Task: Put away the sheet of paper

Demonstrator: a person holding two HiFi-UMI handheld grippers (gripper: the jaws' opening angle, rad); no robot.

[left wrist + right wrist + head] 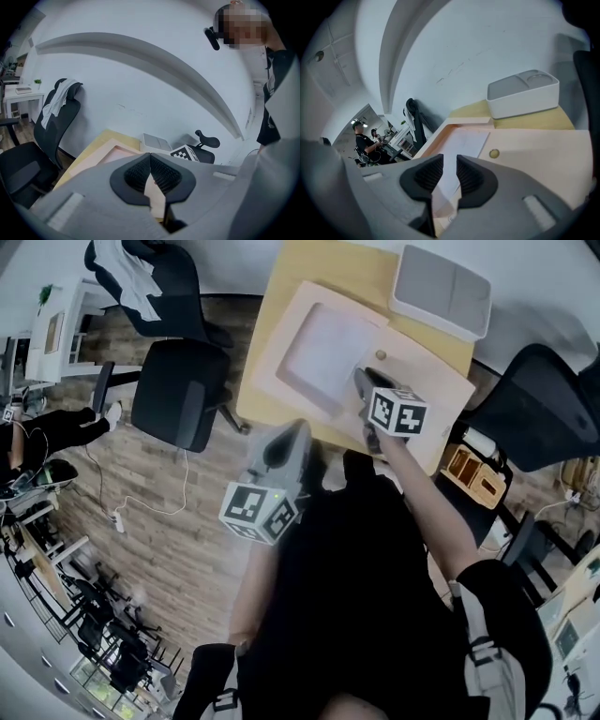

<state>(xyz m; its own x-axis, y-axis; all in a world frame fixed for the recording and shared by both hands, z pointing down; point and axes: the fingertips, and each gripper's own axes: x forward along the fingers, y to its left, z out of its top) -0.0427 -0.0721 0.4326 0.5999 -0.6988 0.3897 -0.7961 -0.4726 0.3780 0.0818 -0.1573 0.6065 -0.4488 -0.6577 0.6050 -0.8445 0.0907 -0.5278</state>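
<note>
Where the head view looks steeply down, a light wooden desk (274, 292) occupies the upper centre, standing on a plank floor (141, 484) against a pale wall. One black office chair (178, 395) stands at the left side of the desk and a second black chair (534, 404) at the right.

A pink document case (279, 338) lies open on the desk and covers most of its surface. The left half of the case is a shallow recess. The right half is a flat flap. A grey tray (441, 292) with two compartments sits at the far right corner of the desk, just beyond the case.

The sheet of paper (323, 352) lies flat inside the recess of the case, within its raised rim.

The right gripper (361, 381) is held over the flap half, angled down, with its tips near the right edge of the sheet. In the right gripper view its pads (429, 173) stand apart with a narrow gap. Nothing is clamped between them, and the sheet shows through the gap, lying in the case beyond.

The left gripper (300, 427) is held off the near edge of the desk, pointing toward it. In the left gripper view its pads (138, 173) meet at the tips, closed on nothing.

A round brass snap (380, 355) sits on the flap, just beside the right edge of the recess.
</note>
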